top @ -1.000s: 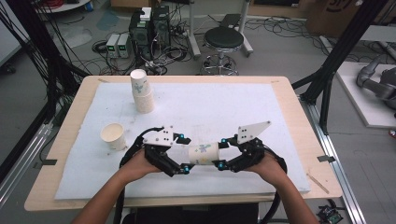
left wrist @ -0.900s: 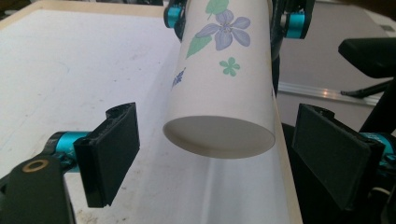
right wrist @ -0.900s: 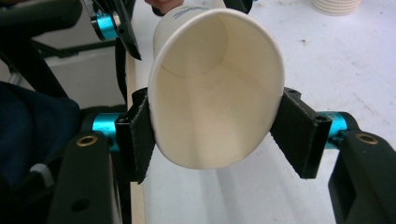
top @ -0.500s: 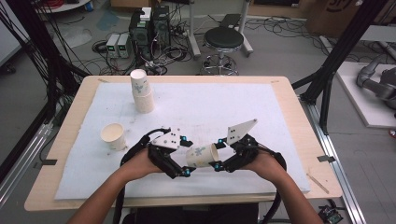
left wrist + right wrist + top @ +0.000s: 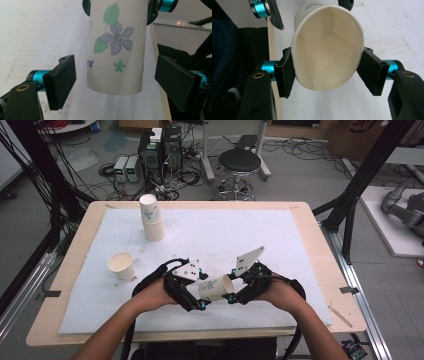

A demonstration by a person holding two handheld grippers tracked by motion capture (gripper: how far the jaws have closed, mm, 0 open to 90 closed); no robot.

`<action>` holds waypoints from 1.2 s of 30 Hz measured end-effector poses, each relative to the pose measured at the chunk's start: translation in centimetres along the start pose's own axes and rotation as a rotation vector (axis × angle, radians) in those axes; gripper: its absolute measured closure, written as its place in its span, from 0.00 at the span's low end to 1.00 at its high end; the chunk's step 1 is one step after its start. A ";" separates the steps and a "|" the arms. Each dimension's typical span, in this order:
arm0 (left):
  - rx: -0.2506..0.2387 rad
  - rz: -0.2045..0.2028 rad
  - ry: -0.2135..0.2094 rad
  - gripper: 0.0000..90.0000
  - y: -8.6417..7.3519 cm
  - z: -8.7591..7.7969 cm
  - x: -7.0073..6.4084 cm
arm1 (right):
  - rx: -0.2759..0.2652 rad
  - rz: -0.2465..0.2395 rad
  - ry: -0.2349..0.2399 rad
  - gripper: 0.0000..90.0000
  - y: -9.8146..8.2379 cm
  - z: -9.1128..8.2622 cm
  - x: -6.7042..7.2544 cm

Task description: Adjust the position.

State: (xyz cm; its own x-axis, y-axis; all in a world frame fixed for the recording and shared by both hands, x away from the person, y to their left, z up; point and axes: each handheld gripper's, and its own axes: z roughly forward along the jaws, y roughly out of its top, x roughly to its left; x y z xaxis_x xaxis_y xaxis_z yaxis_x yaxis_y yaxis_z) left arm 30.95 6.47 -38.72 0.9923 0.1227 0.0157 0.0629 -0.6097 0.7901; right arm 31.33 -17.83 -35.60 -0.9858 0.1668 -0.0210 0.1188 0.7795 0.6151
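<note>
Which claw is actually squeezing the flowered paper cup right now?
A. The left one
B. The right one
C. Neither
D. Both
B: the right claw presses the flowered paper cup at its rim, squashing it oval, while the left claw stands apart from the cup's base with gaps on both sides.

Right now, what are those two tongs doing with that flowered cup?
Right tongs squeezing flowered cup at its rim. Left tongs open around its base, just been closing, pads not touching. Nothing in the way.

Paper cups: four – stacked pair (image 5: 151,217), single upright (image 5: 121,266), held one (image 5: 216,288).
</note>
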 end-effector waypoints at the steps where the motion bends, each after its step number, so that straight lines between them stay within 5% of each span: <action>1: 0.010 0.003 -0.002 0.21 0.0 0.1 0.0 | 0.009 0.000 -0.002 0.40 0.1 0.0 0.0; 11: 0.070 0.028 -0.008 0.22 0.5 0.7 0.1 | 0.104 -0.057 -0.009 0.40 1.3 0.7 0.2; 36: 0.127 0.039 -0.039 0.40 1.0 2.6 -0.3 | 0.175 -0.089 0.006 0.40 2.0 1.5 0.7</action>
State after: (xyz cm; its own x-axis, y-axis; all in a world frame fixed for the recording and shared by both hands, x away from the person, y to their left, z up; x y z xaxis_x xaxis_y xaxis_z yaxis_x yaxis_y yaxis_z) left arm 30.97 3.78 -39.51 0.9975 0.0679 0.0191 0.0347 -0.7083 0.7051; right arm 31.04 -15.24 -35.60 -0.9940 0.0894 -0.0637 0.0497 0.8840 0.4649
